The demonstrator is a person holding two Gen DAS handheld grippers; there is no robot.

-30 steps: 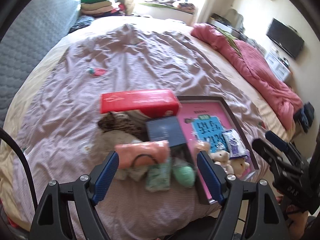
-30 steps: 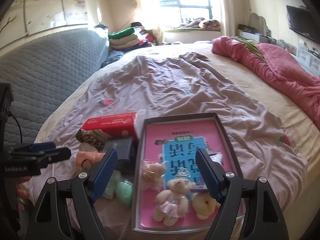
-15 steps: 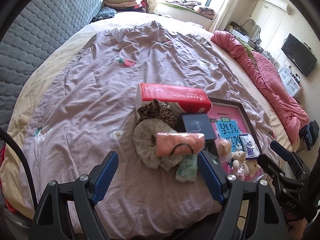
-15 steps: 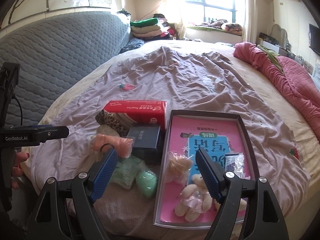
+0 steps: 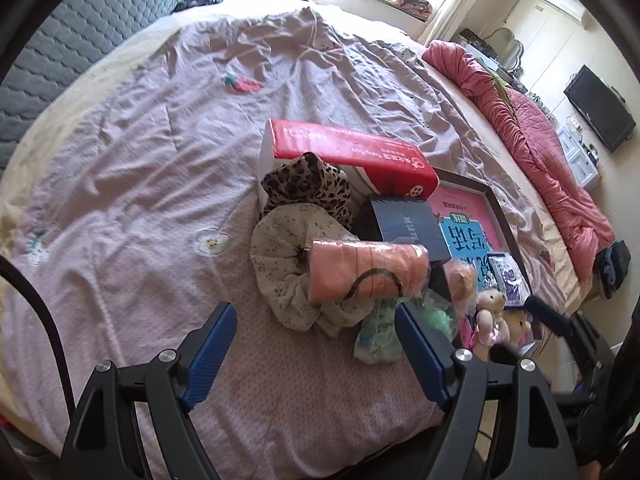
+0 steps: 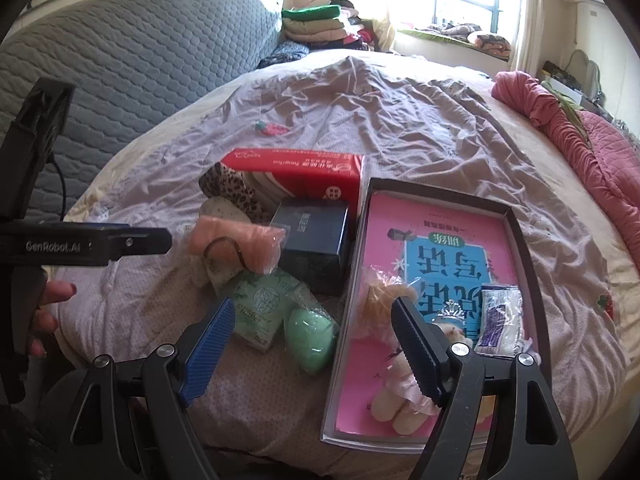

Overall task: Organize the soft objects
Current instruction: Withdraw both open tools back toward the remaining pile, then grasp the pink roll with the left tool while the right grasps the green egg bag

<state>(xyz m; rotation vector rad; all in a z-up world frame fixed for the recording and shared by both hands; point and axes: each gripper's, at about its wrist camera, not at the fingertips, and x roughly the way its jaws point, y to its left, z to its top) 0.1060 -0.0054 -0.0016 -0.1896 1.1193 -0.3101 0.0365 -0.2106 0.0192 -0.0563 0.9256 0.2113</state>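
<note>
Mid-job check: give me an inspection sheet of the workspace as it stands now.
Surface: bed with wrinkled mauve quilt.
Job's things: leopard scrunchie, floral scrunchie, pink roll, green tissue pack, green sponge beside the tray; plush bears inside it.
Clutter: red tissue box, dark box.
Grippers: left gripper and right gripper open, empty.
Cables: black cable, left edge.
Surroundings: grey headboard, pink blanket, television.

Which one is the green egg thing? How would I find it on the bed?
Find the shallow dark-rimmed tray with the pink book on the mauve bedspread. Just outside its near left edge lies the smooth mint-green egg-shaped sponge, beside a flat green tissue pack. It is the only rounded, plain one.
</note>
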